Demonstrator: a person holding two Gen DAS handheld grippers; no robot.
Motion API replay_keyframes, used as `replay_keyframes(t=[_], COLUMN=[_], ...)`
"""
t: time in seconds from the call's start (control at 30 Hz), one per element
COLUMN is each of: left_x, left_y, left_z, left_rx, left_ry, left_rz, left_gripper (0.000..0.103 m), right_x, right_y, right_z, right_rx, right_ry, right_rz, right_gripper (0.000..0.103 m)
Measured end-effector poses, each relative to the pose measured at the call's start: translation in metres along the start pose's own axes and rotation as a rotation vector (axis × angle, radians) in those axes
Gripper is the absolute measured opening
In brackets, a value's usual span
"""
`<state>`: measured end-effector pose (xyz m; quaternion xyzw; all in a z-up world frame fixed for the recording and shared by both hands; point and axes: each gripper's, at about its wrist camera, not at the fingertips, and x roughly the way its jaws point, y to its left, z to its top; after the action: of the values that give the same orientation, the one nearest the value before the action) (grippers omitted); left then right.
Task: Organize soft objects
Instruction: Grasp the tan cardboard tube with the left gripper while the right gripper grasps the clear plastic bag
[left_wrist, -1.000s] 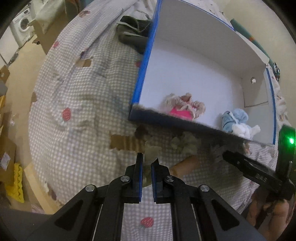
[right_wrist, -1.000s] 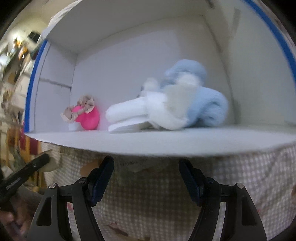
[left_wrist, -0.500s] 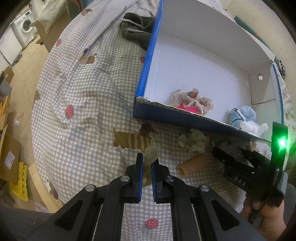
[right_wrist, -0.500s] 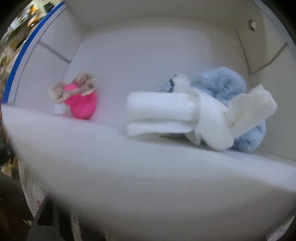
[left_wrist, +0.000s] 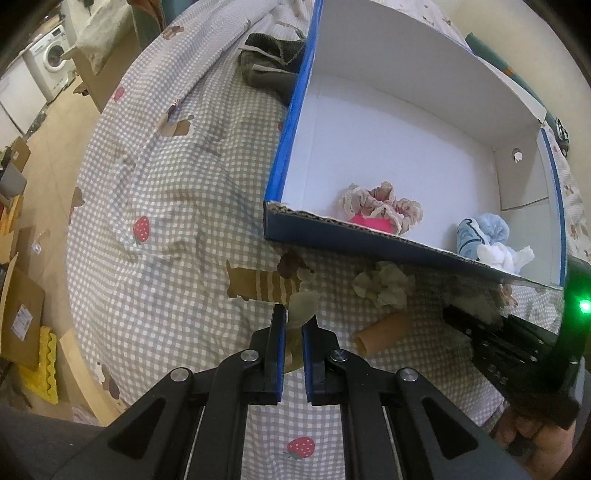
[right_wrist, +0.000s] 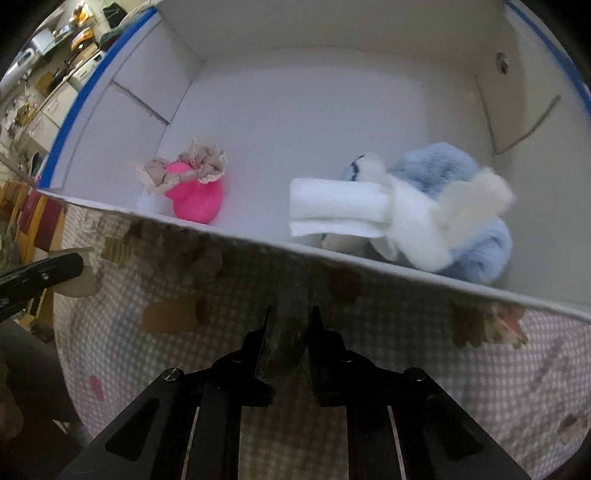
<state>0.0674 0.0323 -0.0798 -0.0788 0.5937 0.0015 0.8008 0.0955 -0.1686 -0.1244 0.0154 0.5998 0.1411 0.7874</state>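
Here, with both items lifted from the bed (left_wrist: 155, 192), the left tongs (left_wrist: 293, 325) are clamped on a pale soft piece (left_wrist: 301, 308) and the right tongs (right_wrist: 290, 325) on a dark fuzzy item (right_wrist: 286, 332); carrying over the box (left_wrist: 332, 230) wall is judged next.

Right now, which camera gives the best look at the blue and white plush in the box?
The right wrist view: the blue and white plush lies large and close, just behind the box's near wall. In the left wrist view the same plush is small, at the box's far right corner, its lower part behind the wall.

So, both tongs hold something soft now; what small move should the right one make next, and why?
Probably raise the right tongs and carry them forward over the near box wall: they are shut on a dark fuzzy piece, outside the box.
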Motion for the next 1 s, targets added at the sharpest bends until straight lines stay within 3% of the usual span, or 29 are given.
replay_keyframes(t=[0.3,0.63,1.0], left_x=[-0.027,-0.083,-0.122], left_y=[-0.002,-0.014,-0.04], left_z=[-0.004,0.004,0.048], left_rx=[0.001,0.009,0.074], left_ry=[-0.067,-0.177,-0.268], left_rz=[0.021,-0.023,-0.031], left_gripper=[0.007,0.008,0.008], right_x=[-0.053,-0.125,-0.17], right_y=[-0.005,-0.031,-0.023], right_z=[-0.016,-0.015,0.028], right_rx=[0.032,0.035,0.022], right_ry=[-0.047,-0.154,-0.277], right_rz=[0.077,0.179,0.194], right_gripper=[0.016,0.016,0.016])
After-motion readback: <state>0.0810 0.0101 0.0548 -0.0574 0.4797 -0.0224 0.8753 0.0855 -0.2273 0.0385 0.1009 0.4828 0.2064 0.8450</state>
